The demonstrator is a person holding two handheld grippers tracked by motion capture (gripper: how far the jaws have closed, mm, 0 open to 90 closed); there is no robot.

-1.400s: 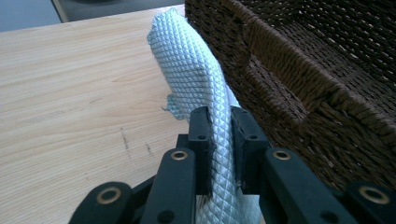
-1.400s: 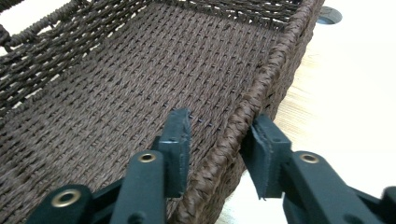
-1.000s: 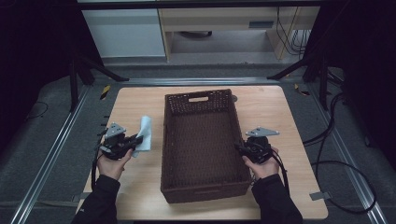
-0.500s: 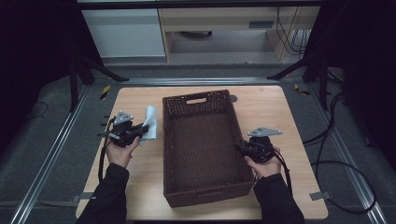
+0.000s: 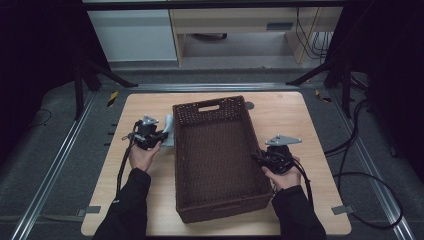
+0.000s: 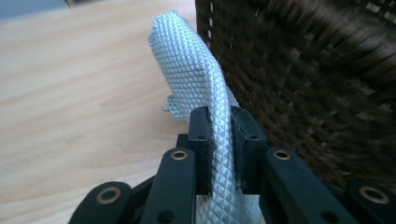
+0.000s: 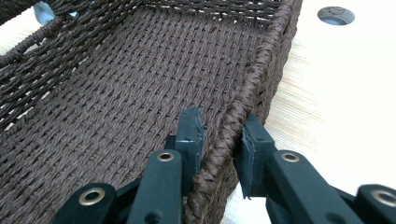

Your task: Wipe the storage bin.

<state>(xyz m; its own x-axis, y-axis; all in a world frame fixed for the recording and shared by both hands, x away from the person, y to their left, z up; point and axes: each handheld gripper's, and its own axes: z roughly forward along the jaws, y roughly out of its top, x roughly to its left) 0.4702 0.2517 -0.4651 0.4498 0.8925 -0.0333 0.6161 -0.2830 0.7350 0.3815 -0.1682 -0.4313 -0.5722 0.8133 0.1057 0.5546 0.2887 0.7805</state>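
Gripping a pale blue woven cloth (image 6: 196,84) between clenched jaws, our left gripper (image 5: 150,135) sits beside the left wall of the brown wicker basket (image 5: 220,155), near its far left corner, with the cloth just beside the weave. Our right gripper (image 5: 272,159) is clamped over the basket's right rim (image 7: 243,112), one jaw inside and one outside. We see the basket standing in the middle of the wooden table (image 5: 310,125).

basket (image 6: 317,79) wall blurred — cloth (image 6: 196,79) end cut off
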